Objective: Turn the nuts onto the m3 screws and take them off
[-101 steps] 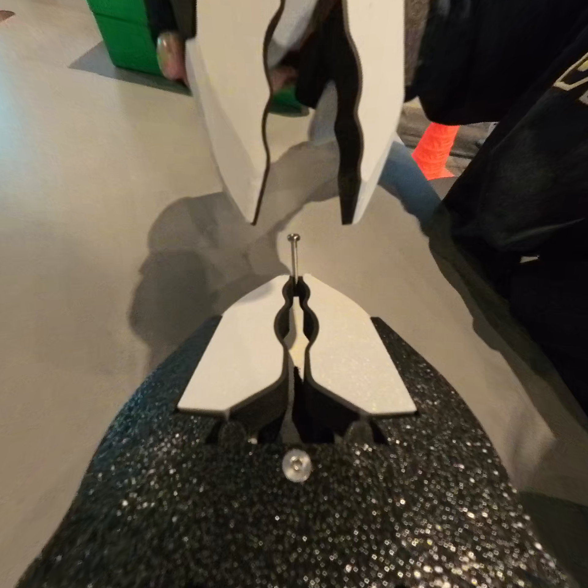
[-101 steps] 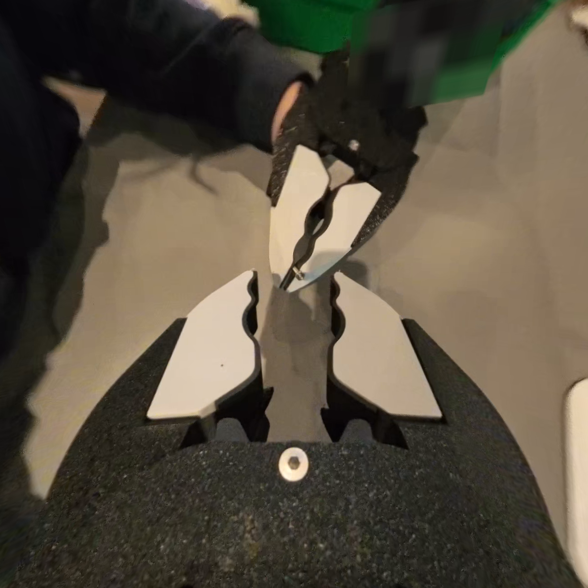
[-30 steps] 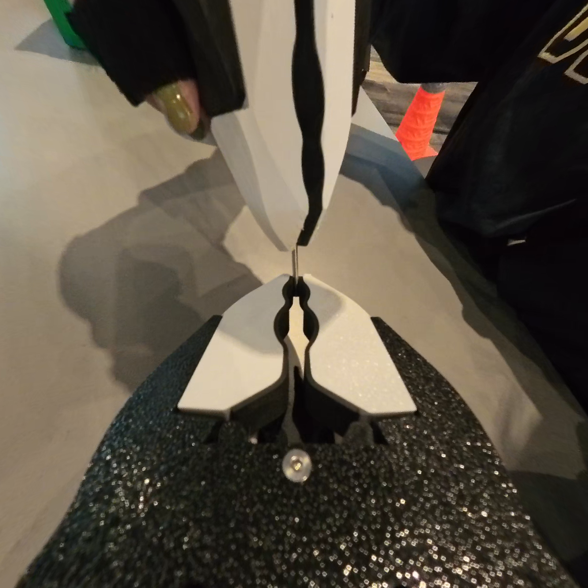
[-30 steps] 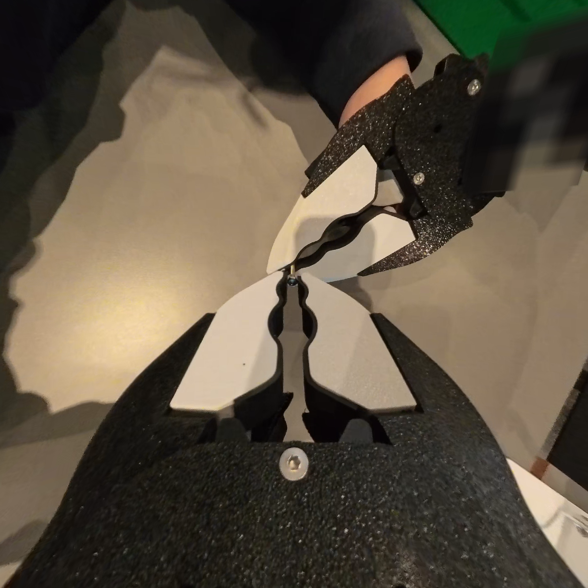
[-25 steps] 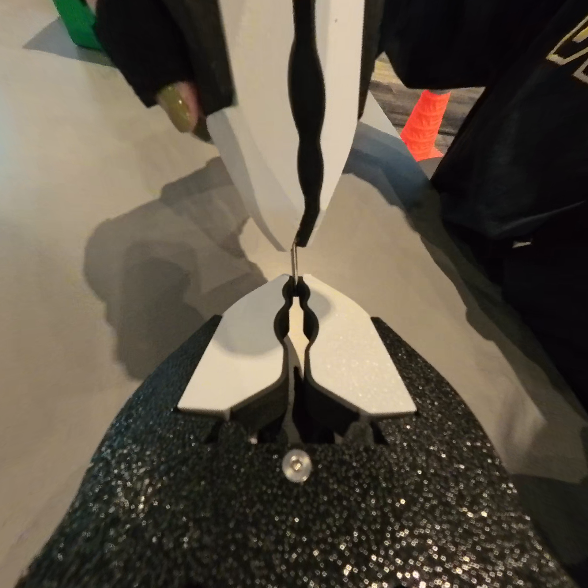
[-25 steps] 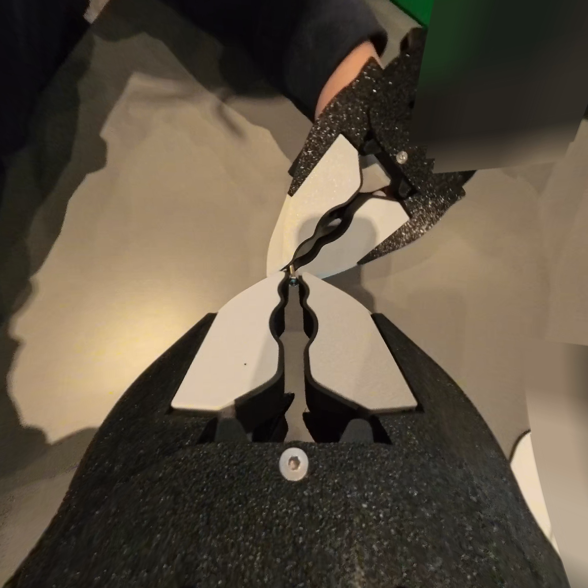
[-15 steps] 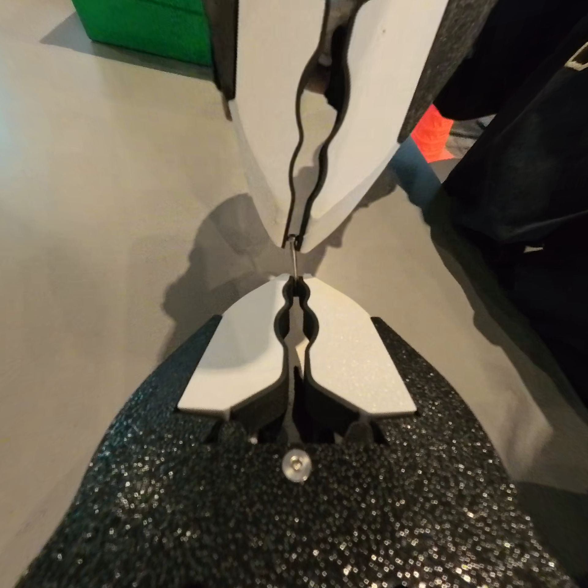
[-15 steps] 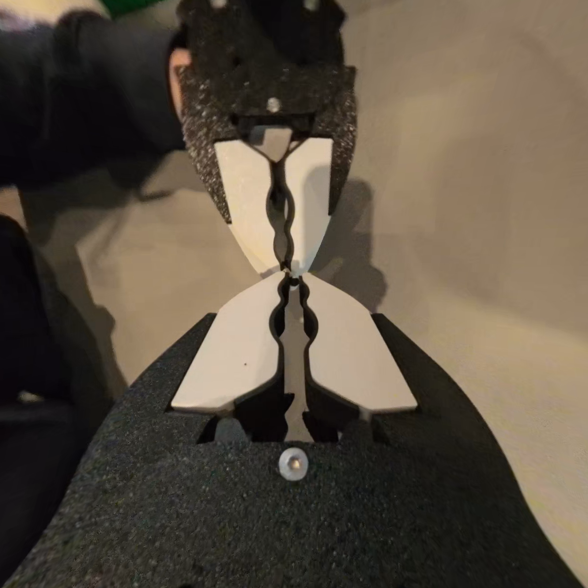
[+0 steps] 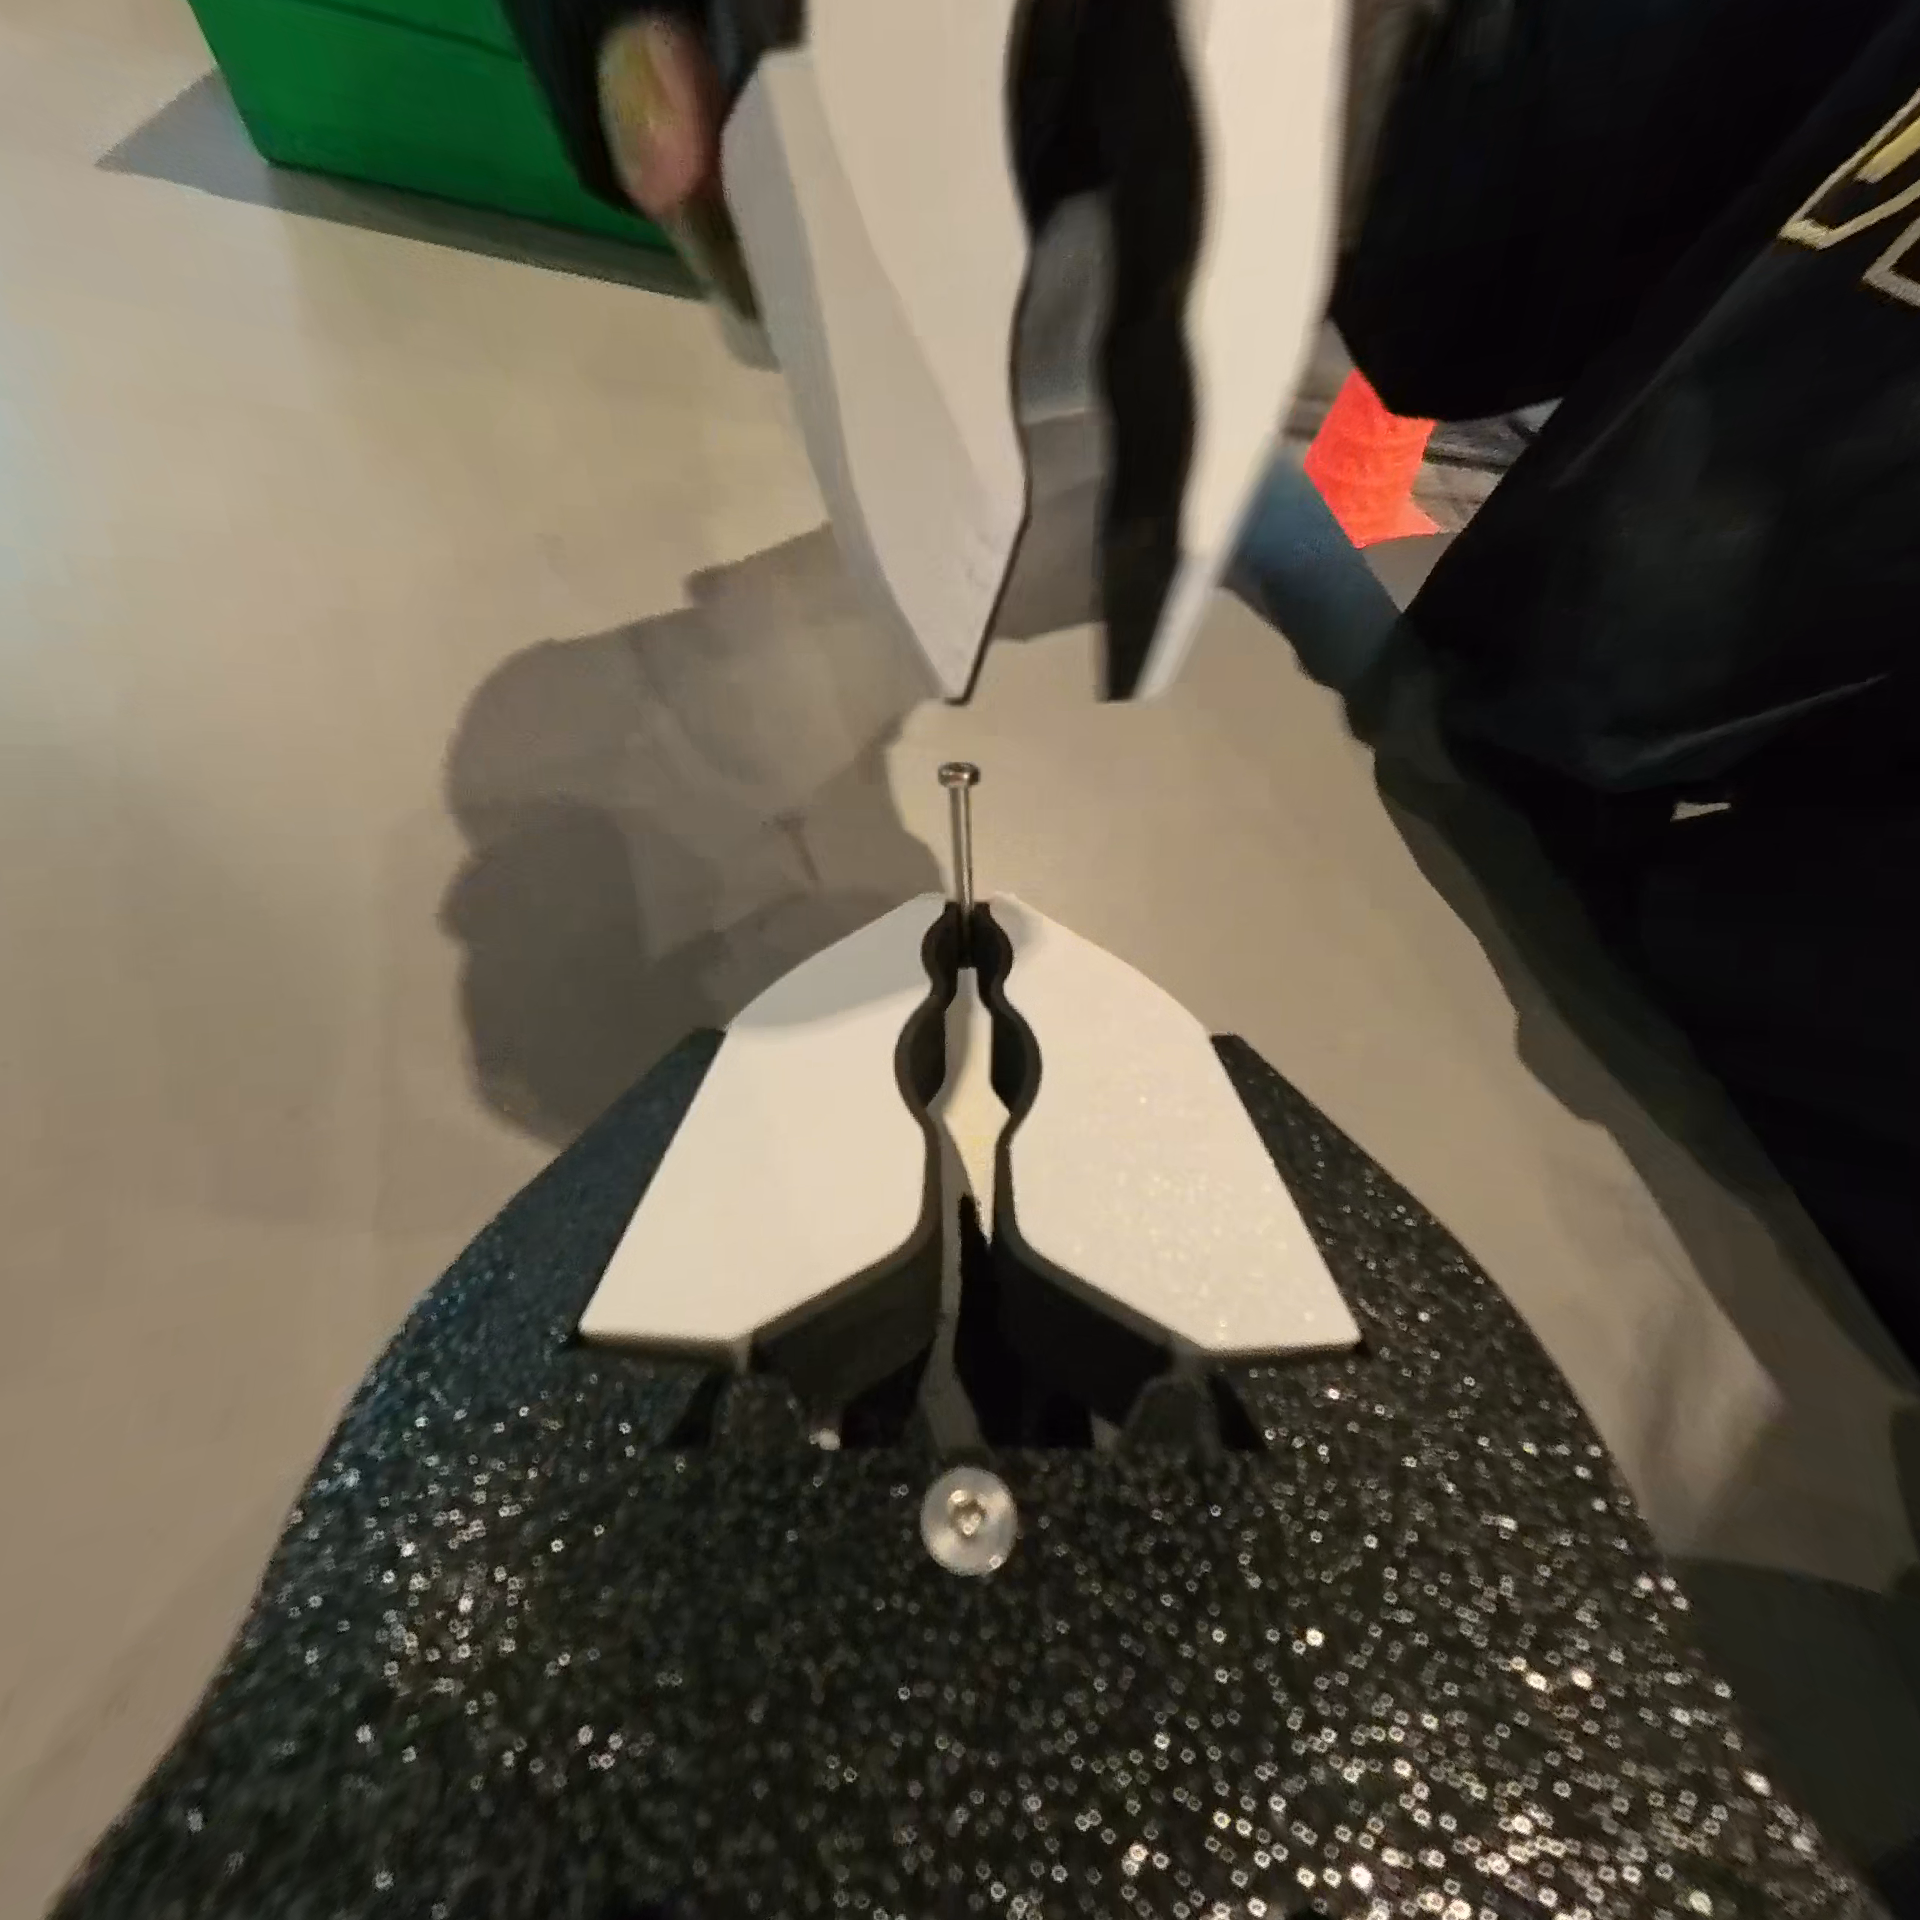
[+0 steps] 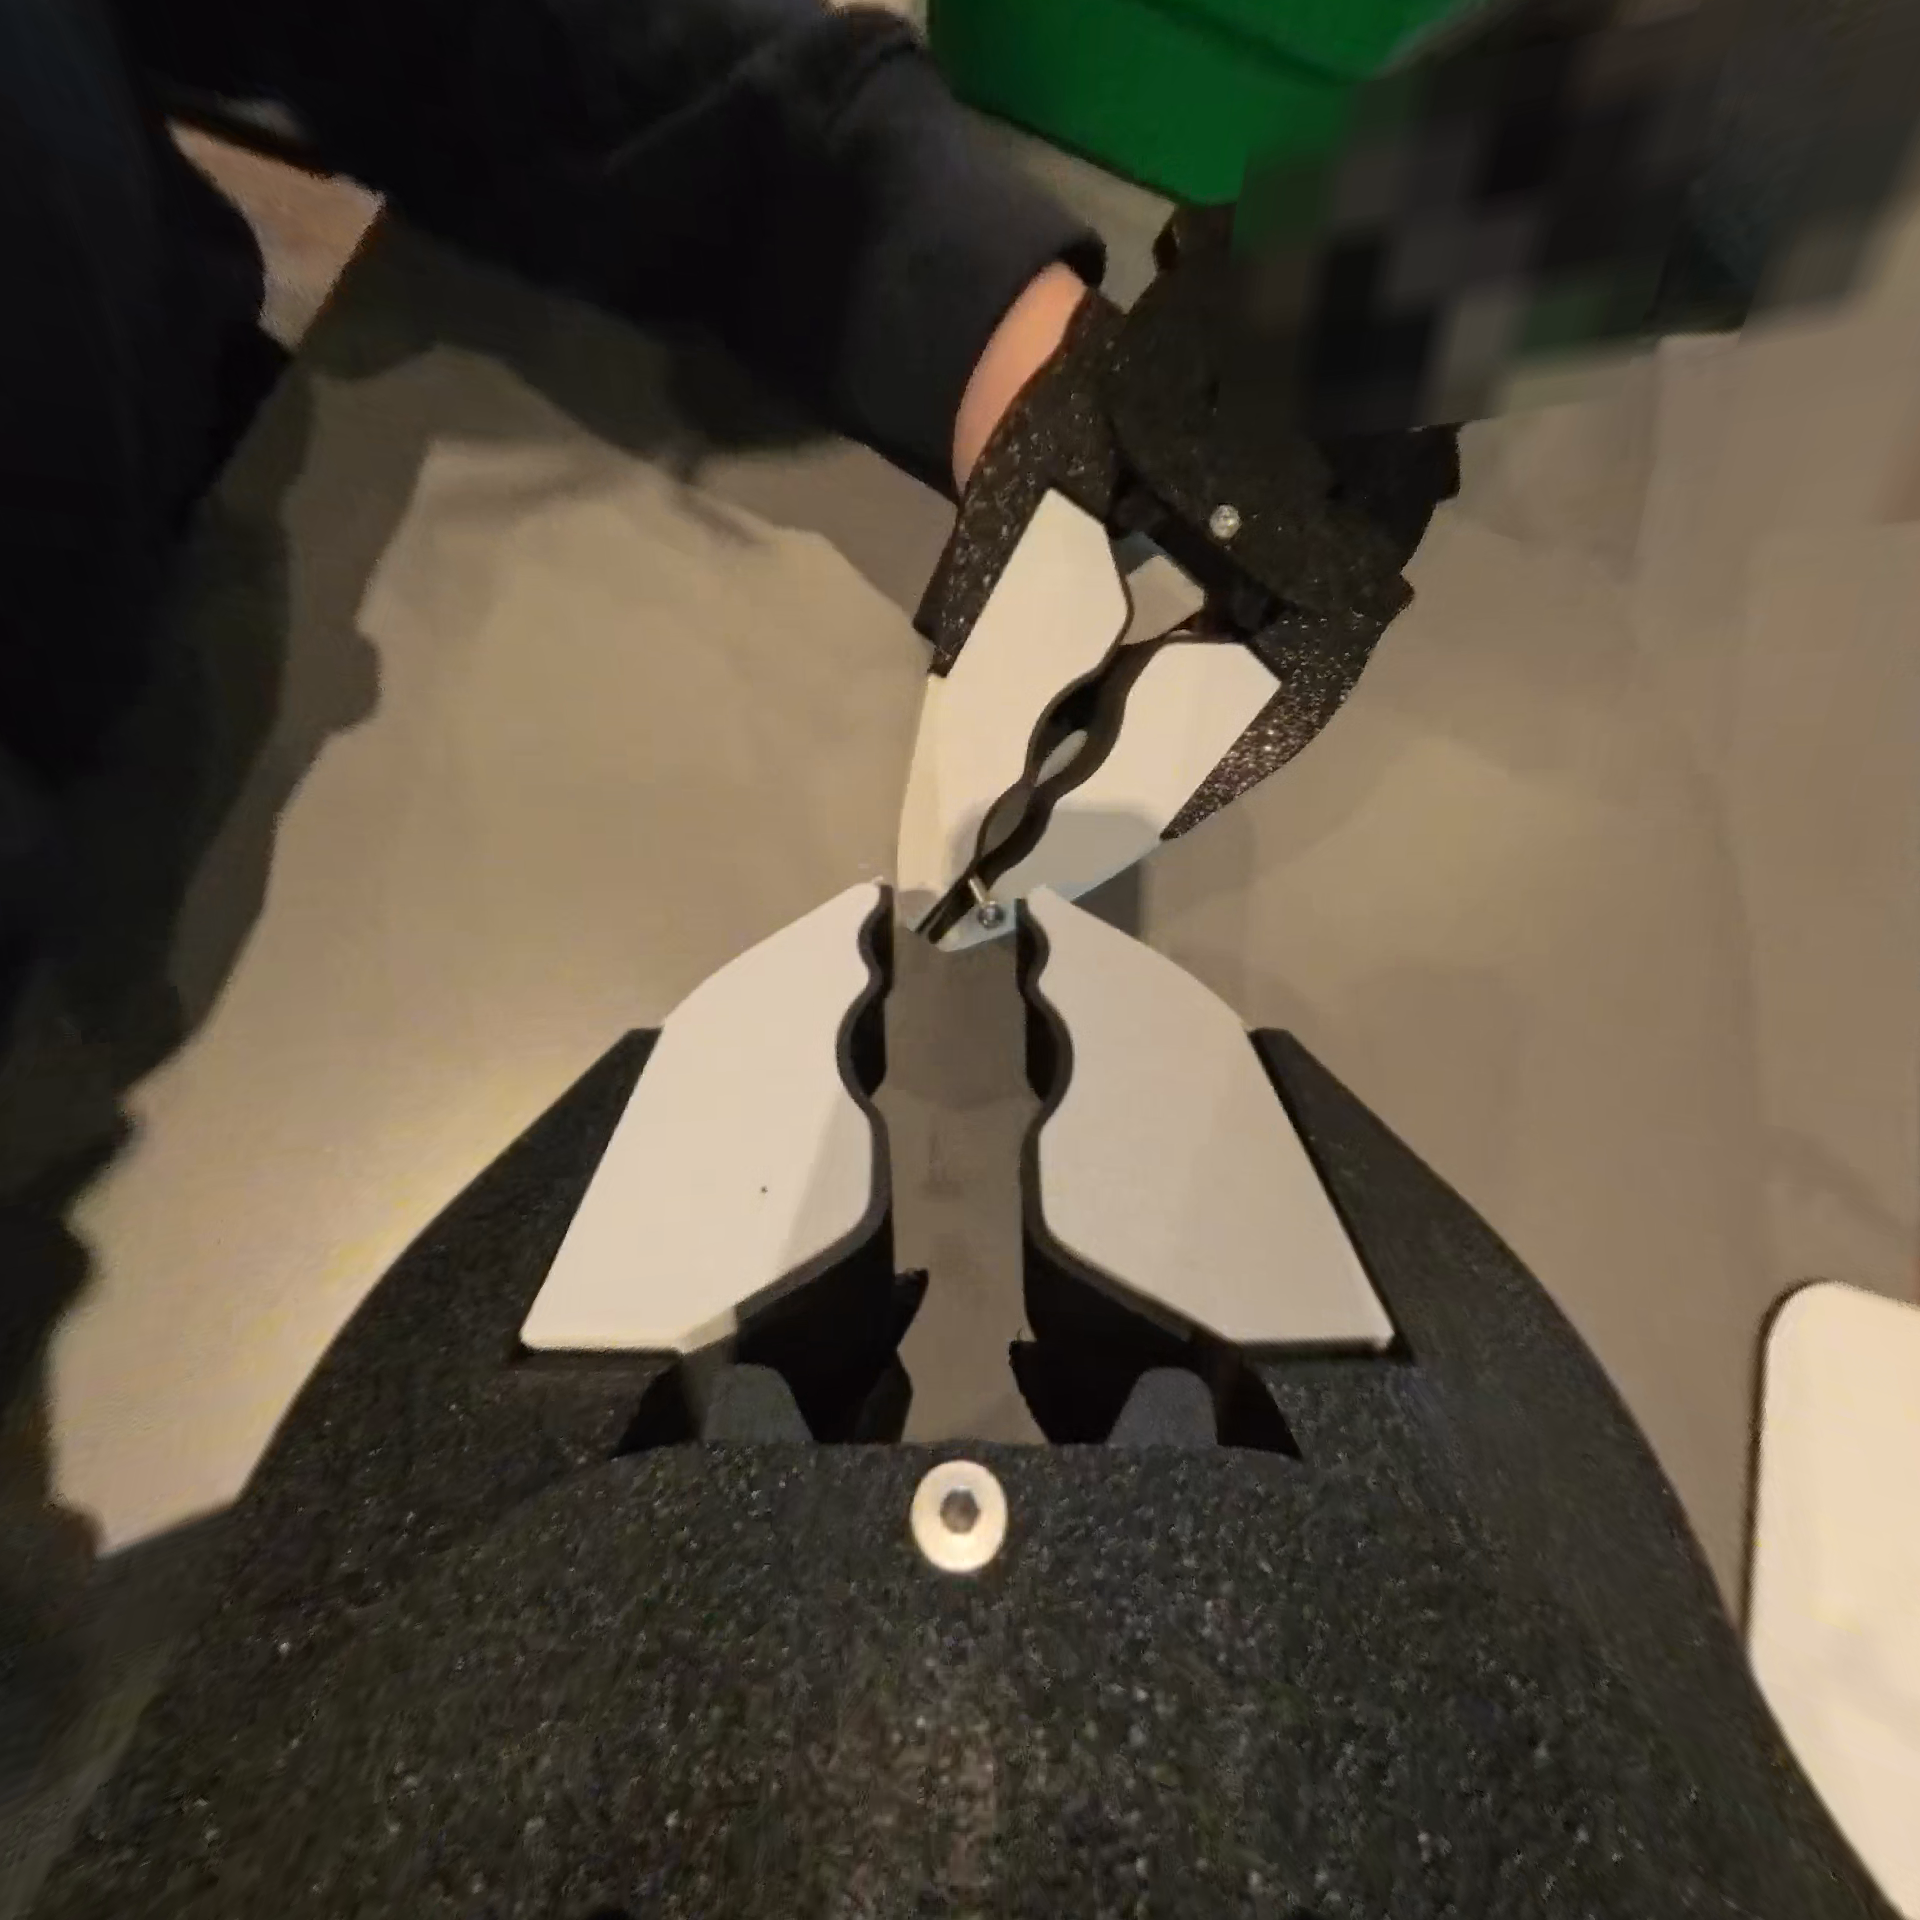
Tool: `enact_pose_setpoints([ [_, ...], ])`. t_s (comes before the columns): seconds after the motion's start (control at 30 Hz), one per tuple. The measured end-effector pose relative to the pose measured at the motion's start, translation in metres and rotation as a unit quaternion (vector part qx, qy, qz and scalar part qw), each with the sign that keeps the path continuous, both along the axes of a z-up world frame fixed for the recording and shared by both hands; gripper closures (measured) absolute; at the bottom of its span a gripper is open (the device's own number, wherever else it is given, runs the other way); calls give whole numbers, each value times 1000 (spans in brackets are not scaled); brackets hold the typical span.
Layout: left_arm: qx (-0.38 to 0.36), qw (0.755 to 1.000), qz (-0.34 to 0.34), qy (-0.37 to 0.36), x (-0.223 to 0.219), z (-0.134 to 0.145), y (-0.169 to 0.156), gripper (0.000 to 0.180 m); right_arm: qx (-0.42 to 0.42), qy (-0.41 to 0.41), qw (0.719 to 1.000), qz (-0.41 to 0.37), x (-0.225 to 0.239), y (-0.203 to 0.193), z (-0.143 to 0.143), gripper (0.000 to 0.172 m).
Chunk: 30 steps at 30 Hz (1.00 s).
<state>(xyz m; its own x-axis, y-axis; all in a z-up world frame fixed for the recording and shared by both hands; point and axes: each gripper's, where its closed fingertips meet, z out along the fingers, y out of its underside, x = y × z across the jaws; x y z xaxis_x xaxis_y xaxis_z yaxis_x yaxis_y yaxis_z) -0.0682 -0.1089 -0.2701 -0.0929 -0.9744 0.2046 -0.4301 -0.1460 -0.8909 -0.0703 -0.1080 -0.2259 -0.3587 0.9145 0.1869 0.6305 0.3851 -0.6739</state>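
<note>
Grey table (image 9: 312, 623) under both tools; green box (image 9: 416, 114) at its far side, beyond the right tool. A person in dark sleeves (image 10: 675, 208) holds one gripper in each hand.

Left gripper (image 9: 966, 914): fingers pinched closed on the lower shaft of a thin screw (image 9: 963, 831), which stands straight out past the fingertips. At its far end sits a small metal piece, head or nut, I cannot tell which.

Right gripper (image 10: 951, 920): fingers spread apart, nothing held. Seen from the left tool, it hangs just beyond the screw's tip, fingertips (image 9: 966, 665) pointing back at it and clear of it, with a gap between.

Judgement: this reads as a re-grip between turns. To do it well, centre the open fingers on the end piece before closing, and keep the left tool steady so the shaft stays in line.

Pose: the two tools meet nearly tip to tip, the left one angled across the right one's open fingers; the left wrist (image 10: 1029, 353) shows bare at the cuff.
</note>
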Motion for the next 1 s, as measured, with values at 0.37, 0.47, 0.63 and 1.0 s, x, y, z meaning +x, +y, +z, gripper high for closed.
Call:
enact_pose_setpoints([
  [0.37, -2, 1000, -7, 0, 0, 0, -2, 178, 46, -48, 993, 94, -4, 6, -13, 161],
  [0.47, -1, 1000, -7, 1, 0, 0, -2, 178, 47, -58, 993, 95, -5, 6, -18, 165],
  [0.63, 0, 1000, 2, 0, 1, 0, 1, 178, 0, -49, 998, 27, -5, 9, -18, 166],
  [1.0, 11, 999, 15, 31, 3, -9, 3, 178, -133, -41, 950, -281, -3, 10, -25, 166],
])
